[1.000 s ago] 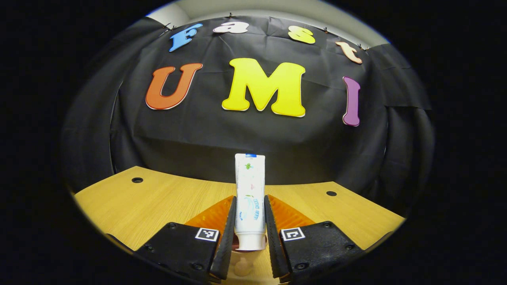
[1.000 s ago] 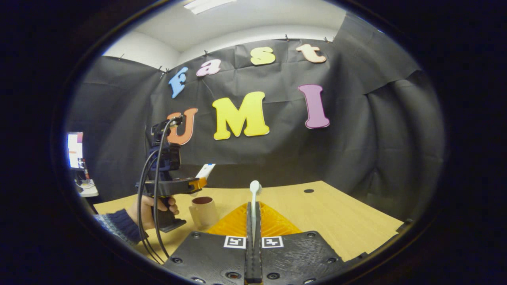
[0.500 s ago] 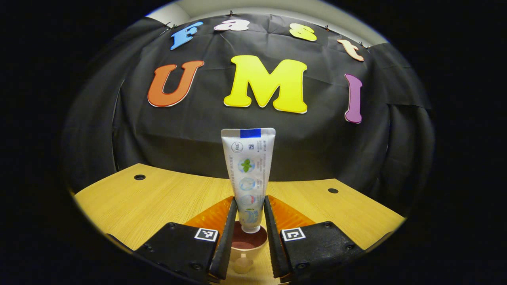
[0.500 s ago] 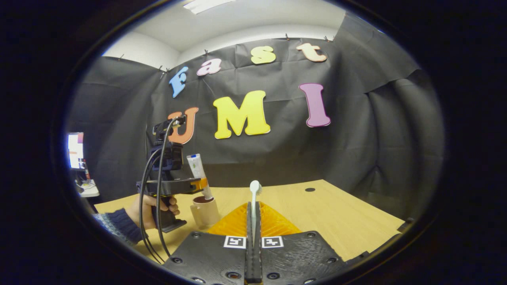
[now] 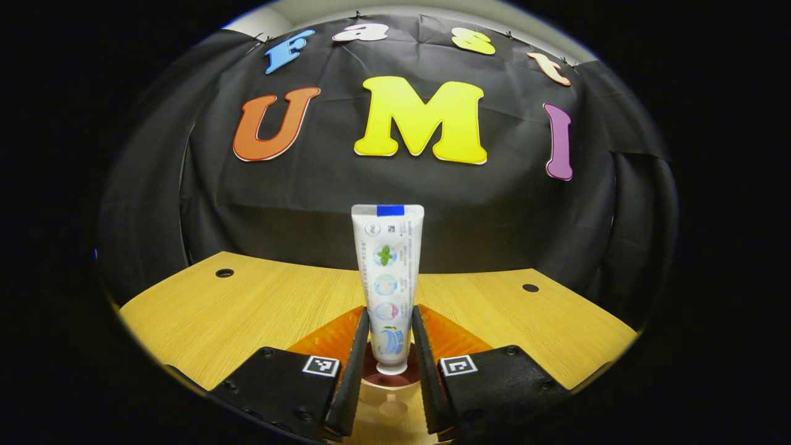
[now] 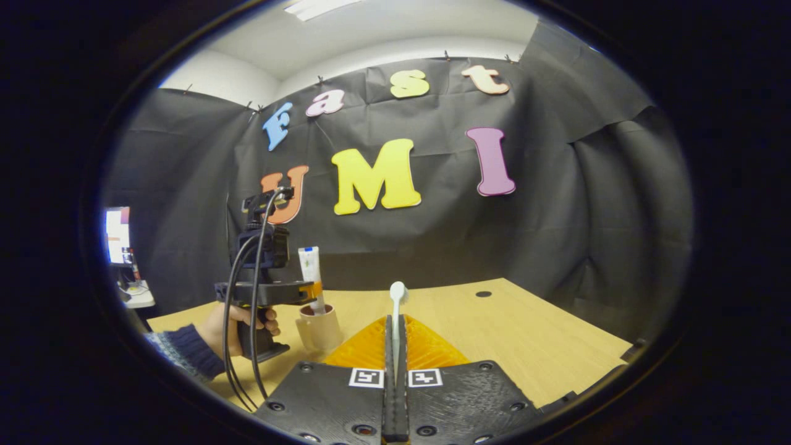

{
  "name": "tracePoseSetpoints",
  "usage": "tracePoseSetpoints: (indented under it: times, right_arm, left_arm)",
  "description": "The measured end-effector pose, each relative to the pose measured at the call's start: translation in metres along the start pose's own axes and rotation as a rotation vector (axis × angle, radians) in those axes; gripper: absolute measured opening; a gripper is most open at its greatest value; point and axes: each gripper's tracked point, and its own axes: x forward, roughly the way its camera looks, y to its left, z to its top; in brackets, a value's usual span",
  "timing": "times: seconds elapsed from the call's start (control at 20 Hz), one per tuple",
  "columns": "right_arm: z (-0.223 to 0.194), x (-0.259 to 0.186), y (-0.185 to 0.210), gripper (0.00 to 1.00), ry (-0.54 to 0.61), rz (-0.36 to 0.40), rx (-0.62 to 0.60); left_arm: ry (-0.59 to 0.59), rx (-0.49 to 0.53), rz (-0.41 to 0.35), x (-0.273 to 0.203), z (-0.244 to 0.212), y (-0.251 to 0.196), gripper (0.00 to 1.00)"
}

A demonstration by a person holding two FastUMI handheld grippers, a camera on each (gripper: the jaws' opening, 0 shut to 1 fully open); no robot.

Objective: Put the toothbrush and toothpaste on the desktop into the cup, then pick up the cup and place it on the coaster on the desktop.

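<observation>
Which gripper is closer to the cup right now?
Left. The left gripper sits right over the cup, toothpaste standing in it; the right gripper holds the toothbrush off beside it.

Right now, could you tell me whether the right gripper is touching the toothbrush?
Touching. In the right gripper view the right gripper is closed on the toothbrush: both fingers press its handle, and its head sticks up above them.

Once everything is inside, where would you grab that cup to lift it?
Probably around the cup's bare side wall, coming in level from the side. It stands upright and the toothpaste tube sticks up out of its mouth, so the top looks blocked.
</observation>
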Motion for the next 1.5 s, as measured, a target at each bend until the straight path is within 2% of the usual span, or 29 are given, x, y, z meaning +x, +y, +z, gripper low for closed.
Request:
tracePoseSetpoints:
  times: [0.2,0.3,0.35,0.45,0.6,0.7,0.85,0.9,1.0,1.15,1.35,1.5]
  right_arm:
    - [-0.003,0.002,0.0,0.0,0.003,0.0,-0.01]
    - [-0.006,0.002,-0.002,0.0,0.004,-0.004,-0.017]
    - [-0.007,0.003,-0.003,0.0,0.007,-0.008,-0.019]
    - [-0.01,0.006,-0.003,0.0,0.018,-0.007,-0.013]
    - [-0.012,0.013,-0.001,0.0,0.024,0.002,-0.038]
    - [-0.01,0.023,-0.002,0.0,0.023,-0.008,-0.046]
    - [-0.011,0.039,0.017,0.0,0.056,0.054,0.007]
    - [-0.008,0.045,0.024,0.0,0.059,0.075,0.015]
    - [-0.008,0.059,0.03,0.0,0.06,0.074,-0.017]
    - [-0.005,0.075,0.061,0.0,0.075,0.128,-0.04]
    - [0.017,0.109,0.095,0.0,0.071,0.18,-0.042]
    - [0.039,0.139,0.117,0.0,0.042,0.182,-0.033]
  left_arm:
    - [-0.031,0.052,0.026,0.0,0.012,0.002,0.46]
    - [-0.015,0.064,0.022,-0.006,0.01,0.0,0.66]
    - [-0.012,0.069,0.031,-0.01,0.013,0.001,0.88]
    - [-0.046,0.063,0.045,-0.022,0.025,0.005,0.99]
    - [-0.136,0.05,0.051,-0.043,0.053,0.008,0.99]
    - [-0.144,0.043,0.065,-0.059,0.054,0.013,0.99]
    - [-0.134,0.015,0.064,-0.085,0.043,0.026,0.99]
    - [-0.137,0.005,0.038,-0.091,0.039,0.024,0.99]
    - [-0.111,0.011,0.036,-0.1,0.022,0.033,0.99]
    - [-0.097,0.01,0.057,-0.123,-0.002,0.053,1.0]
    - [-0.079,-0.028,0.054,-0.152,-0.03,0.064,1.0]
    - [-0.078,-0.045,0.049,-0.172,-0.04,0.071,0.99]
